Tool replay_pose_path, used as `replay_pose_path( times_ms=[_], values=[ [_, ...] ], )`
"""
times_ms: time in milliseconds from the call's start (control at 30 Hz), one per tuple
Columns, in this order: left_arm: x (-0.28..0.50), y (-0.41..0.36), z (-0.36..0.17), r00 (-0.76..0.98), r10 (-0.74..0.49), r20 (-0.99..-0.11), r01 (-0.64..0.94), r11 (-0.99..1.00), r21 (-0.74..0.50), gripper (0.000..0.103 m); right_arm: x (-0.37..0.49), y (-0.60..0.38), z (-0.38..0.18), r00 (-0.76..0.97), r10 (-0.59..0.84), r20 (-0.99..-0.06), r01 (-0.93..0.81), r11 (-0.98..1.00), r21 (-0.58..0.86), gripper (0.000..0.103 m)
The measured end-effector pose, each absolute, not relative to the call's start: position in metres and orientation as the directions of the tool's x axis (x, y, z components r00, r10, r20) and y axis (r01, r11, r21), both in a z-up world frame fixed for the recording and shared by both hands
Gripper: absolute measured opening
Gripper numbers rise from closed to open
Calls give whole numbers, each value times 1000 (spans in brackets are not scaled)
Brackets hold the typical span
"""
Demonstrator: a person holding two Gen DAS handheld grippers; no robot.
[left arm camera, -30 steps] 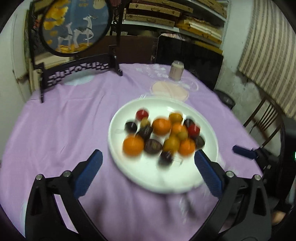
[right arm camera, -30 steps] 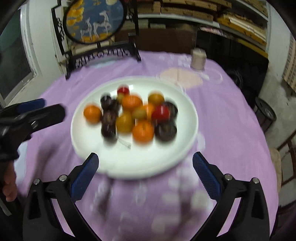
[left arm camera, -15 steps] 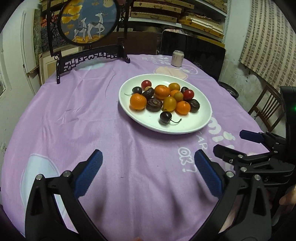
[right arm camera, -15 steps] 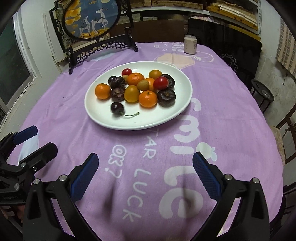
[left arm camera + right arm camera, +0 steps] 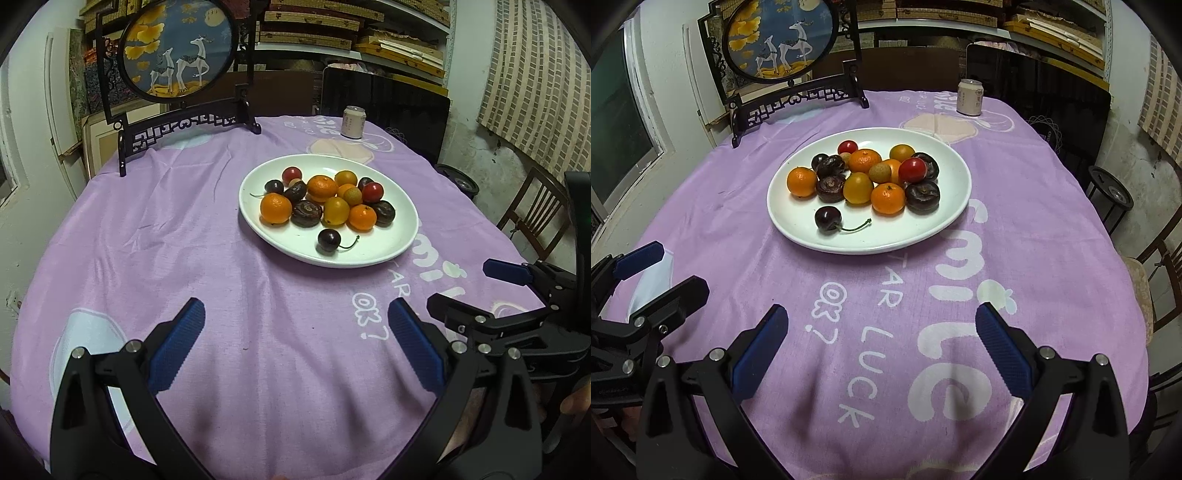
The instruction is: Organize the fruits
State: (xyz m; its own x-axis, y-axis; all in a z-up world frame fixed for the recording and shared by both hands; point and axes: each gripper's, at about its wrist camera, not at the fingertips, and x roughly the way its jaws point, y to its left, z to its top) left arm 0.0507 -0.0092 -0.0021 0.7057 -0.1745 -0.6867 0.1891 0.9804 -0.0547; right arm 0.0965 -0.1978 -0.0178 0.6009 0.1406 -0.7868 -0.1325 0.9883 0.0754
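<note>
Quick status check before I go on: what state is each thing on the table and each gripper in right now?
left gripper: open, empty, above the cloth.
right gripper: open, empty, above the cloth.
white plate: on the purple tablecloth, holding all the fruit.
cherry: stem on, lying apart from the pile.
drink can: upright at the far edge.
deer screen: standing upright.

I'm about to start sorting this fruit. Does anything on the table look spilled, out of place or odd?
Nothing spilled. All fruit sits on the white plate. One dark cherry lies apart from the pile, toward the near rim, stem attached. The can stands upright at the far edge.
</note>
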Motion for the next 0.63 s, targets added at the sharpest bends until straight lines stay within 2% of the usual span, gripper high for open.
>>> replay_pose_path(
  times_ms=[633],
  values=[
    [58,-2,-5,695,-136,-706,126,990,-66,101,97,-199,-22,595,149,-790,-134,987,85,102]
  ],
)
